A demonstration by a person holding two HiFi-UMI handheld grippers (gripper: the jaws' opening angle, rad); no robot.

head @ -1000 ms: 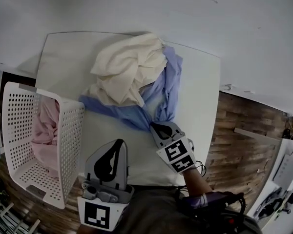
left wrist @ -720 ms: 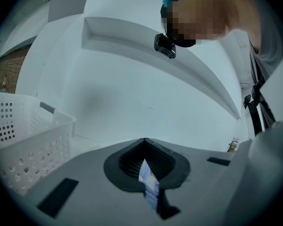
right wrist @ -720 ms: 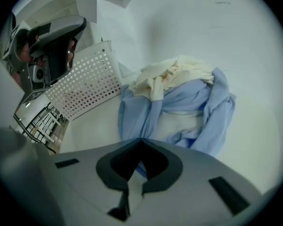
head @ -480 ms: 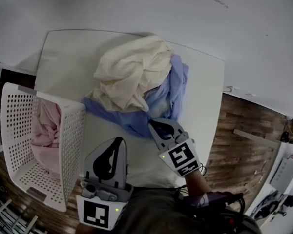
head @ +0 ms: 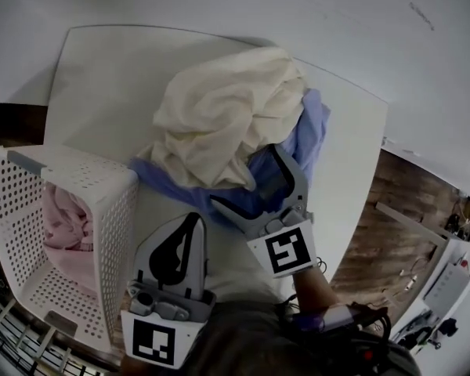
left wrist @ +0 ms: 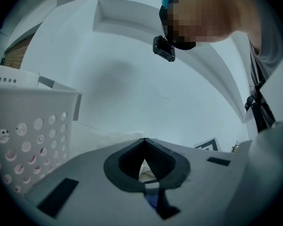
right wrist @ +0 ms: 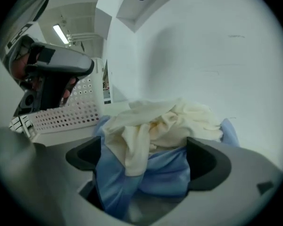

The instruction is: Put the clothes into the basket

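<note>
The right gripper [head: 247, 175] has just spread its jaws wide. Blue cloth [head: 305, 131] bunches between them, not clamped, with the cream cloth [head: 219, 112] heaped at its 11 o'clock. The blue cloth runs from 8 to 2 o'clock. The basket [head: 121, 202] sits at 9 o'clock, nearer the left gripper [head: 193, 219], whose jaws are together and empty.

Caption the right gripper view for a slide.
Right gripper, fingers just opened wide, straddles the blue shirt under the cream cloth; basket at left.
</note>
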